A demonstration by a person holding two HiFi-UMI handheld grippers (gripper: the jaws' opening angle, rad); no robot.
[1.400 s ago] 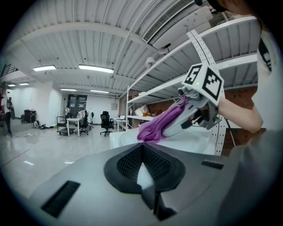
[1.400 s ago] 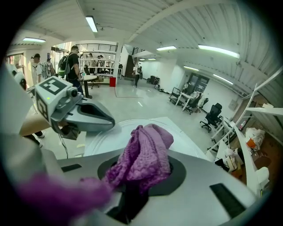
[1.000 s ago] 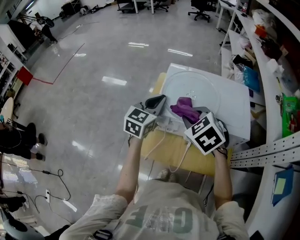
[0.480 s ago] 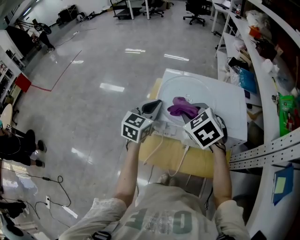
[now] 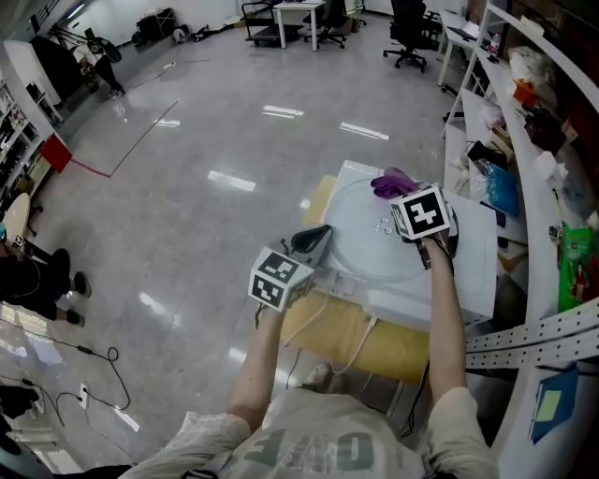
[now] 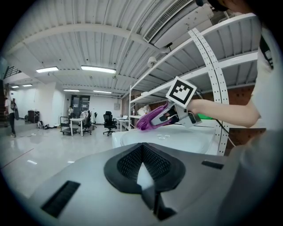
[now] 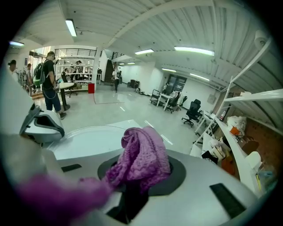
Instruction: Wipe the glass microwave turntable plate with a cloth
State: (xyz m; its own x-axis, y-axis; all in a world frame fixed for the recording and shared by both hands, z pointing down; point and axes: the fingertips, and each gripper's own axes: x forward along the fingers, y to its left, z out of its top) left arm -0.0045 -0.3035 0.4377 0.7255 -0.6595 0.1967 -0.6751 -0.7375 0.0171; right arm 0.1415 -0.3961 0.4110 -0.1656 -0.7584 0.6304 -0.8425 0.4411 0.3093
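The round glass turntable plate (image 5: 370,234) lies flat on a white box (image 5: 475,245). My right gripper (image 5: 404,194) is over the plate's far rim, shut on a bunched purple cloth (image 5: 391,181). In the right gripper view the cloth (image 7: 143,156) fills the jaws, with the plate (image 7: 88,141) below and to the left. My left gripper (image 5: 316,239) sits at the plate's near-left rim, jaws together; nothing shows between them. In the left gripper view the plate (image 6: 172,137) lies ahead, and the right gripper (image 6: 170,115) holds the cloth (image 6: 150,120) above its far side.
The white box rests on a yellow padded seat (image 5: 356,327). Metal shelving with bags and boxes (image 5: 552,187) runs along the right. A person (image 5: 33,281) stands at the far left on the glossy floor. Office chairs (image 5: 407,19) stand at the back.
My right gripper has carried the purple cloth from the plate's near side across to its far rim. The left gripper has stayed near the plate's near-left rim.
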